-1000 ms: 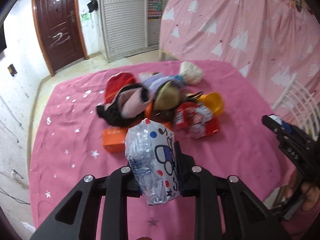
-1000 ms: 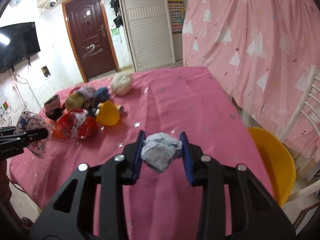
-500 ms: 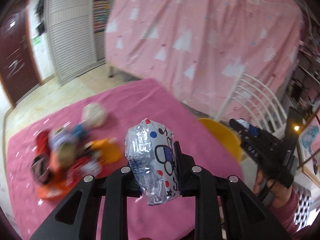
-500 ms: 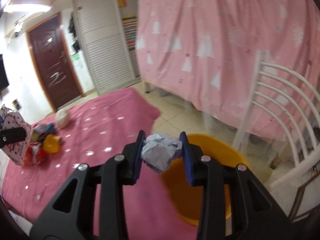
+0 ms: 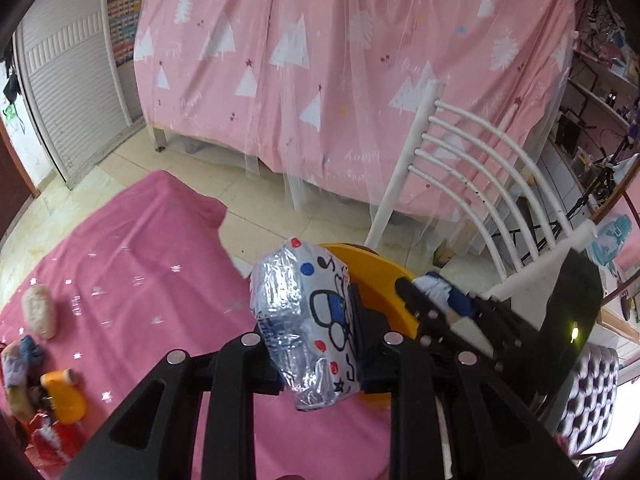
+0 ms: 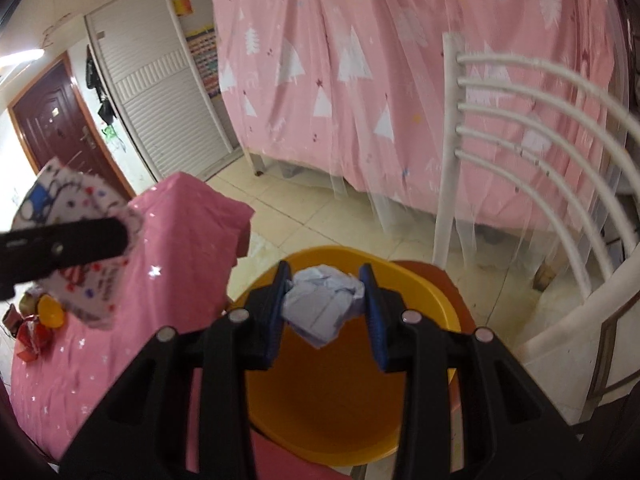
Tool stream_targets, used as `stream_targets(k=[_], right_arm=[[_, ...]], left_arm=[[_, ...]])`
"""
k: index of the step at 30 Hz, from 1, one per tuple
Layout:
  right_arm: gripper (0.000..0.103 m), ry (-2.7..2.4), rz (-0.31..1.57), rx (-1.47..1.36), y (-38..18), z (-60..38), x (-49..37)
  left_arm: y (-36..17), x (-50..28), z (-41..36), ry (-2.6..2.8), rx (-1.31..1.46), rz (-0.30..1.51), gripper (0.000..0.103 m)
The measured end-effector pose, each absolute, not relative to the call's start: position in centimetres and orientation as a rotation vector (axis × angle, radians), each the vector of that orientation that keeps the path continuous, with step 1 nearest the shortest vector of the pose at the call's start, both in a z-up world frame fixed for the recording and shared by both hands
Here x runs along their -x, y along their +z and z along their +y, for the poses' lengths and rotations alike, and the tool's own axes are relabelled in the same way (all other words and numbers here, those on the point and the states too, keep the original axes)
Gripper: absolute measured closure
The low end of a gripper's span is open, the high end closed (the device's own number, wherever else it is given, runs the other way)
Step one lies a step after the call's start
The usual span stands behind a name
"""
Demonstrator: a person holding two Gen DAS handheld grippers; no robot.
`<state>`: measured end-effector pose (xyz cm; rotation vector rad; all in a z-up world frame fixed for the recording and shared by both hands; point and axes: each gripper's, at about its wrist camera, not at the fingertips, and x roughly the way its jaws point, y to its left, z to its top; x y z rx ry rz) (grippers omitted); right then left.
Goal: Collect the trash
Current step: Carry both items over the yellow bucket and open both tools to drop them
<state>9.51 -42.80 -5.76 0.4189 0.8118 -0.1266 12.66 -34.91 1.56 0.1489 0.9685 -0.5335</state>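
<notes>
Trash sits in both tongs. The left tongs (image 5: pixel 320 334) are nearly closed and pinch a shiny wrapper (image 5: pixel 304 320) with cartoon pictures and red and blue dots. The wrapper is squeezed flat between the two black fingers. Its long side runs away from the tongs, so it pokes out past the fingertips and also hangs back behind them. In the right wrist view the same wrapper (image 6: pixel 78 248) shows at the left edge, standing up and down with one black finger across its middle.

The right tongs (image 6: pixel 324 298) are partly closed on a paper ball (image 6: pixel 323 304). The ball is pale, crumpled and about as wide as it is long, so it points no real way. It fills the gap between the blue pads (image 6: pixel 370 308) right at the tips.

The paper ball hangs right over a yellow tub (image 6: pixel 344 412), above the side of the tub farthest from the tongs. The tub stands on a dark red seat beside the pink bench (image 5: pixel 132 280). In the left wrist view the wrapper is over the bench edge, just beside the tub (image 5: pixel 376 280), with the right tongs (image 5: pixel 440 304) near it on the right.

A white chair back (image 6: pixel 532 148) stands close behind the tub. More things (image 5: pixel 44 372) lie far off on the bench.
</notes>
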Motion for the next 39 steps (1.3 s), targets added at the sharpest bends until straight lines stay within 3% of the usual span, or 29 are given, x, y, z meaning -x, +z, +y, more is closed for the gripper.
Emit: stream_targets(k=[6, 8, 10, 11, 14, 20, 39], right_arm=[[0.068, -0.124, 0.877, -0.457, -8.2, -43.2, -10.3], [0.067, -0.124, 0.881, -0.464, -8.3, -43.3, -10.3], [0.062, -0.127, 0.881, -0.473, -8.3, -43.5, -10.2], [0.054, -0.129, 0.882, -0.479, -8.3, -43.6, -10.2], [0.032, -0.132, 0.879, -0.498, -8.2, -43.8, -10.0], [0.026, -0.112, 0.863, -0.507, -7.6, -43.4, -9.9], [0.019, -0.055, 0.749, -0.405, -2.6, -39.8, -8.5]], left_arm=[[0.0, -14.2, -36.5, -0.509, -0.139, 1.03, 0.08], [-0.1, -14.3, -36.8, -0.503, -0.141, 1.037, 0.056], [-0.1, -14.6, -36.9, -0.508, -0.13, 1.043, 0.04], [-0.1, -14.7, -36.9, -0.507, -0.126, 1.043, 0.039], [0.1, -14.5, -36.8, -0.506, -0.121, 1.042, 0.036], [0.8, -14.4, -36.7, -0.509, -0.106, 1.034, 0.03], [4.3, -12.7, -30.1, -0.49, 0.012, 0.976, 0.026]])
